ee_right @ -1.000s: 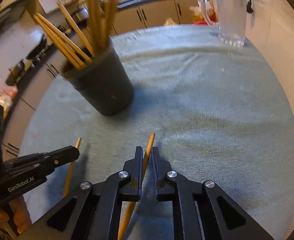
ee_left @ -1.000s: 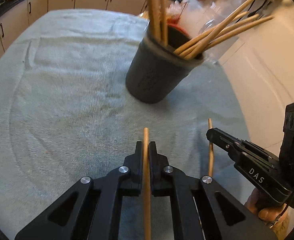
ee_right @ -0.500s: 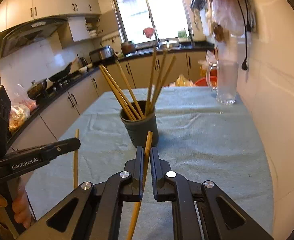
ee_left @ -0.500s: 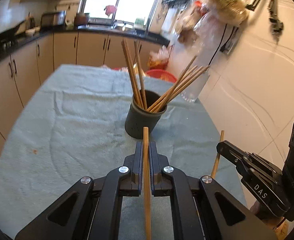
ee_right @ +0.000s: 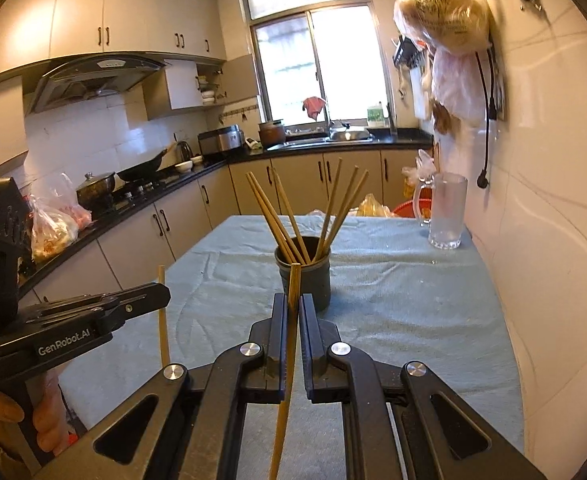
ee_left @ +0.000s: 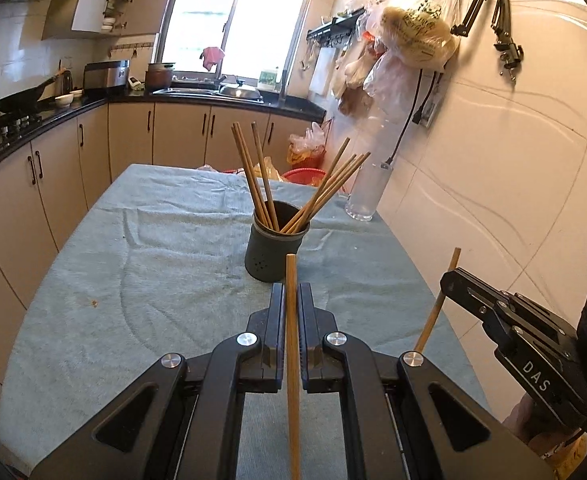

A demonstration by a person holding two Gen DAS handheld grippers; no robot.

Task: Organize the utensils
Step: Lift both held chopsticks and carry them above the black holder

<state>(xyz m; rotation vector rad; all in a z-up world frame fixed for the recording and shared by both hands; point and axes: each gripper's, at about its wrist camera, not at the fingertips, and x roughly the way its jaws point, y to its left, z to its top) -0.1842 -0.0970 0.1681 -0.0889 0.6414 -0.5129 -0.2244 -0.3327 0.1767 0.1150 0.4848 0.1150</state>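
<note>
Each claw is clamped nearly closed on one chopstick, left claw (ee_left: 291,300) and right claw (ee_right: 292,308), facing a dark cup (ee_left: 276,250) holding several chopsticks (ee_left: 261,184).

Left tool (ee_left: 291,300) and right tool (ee_right: 292,304) both clamped, side by side.

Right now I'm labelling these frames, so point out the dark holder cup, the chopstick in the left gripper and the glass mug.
dark holder cup (ee_left: 271,254), left wrist view, front wall.
chopstick in the left gripper (ee_left: 291,280), left wrist view, shaft above the fingers.
glass mug (ee_right: 447,216), right wrist view, body.
</note>
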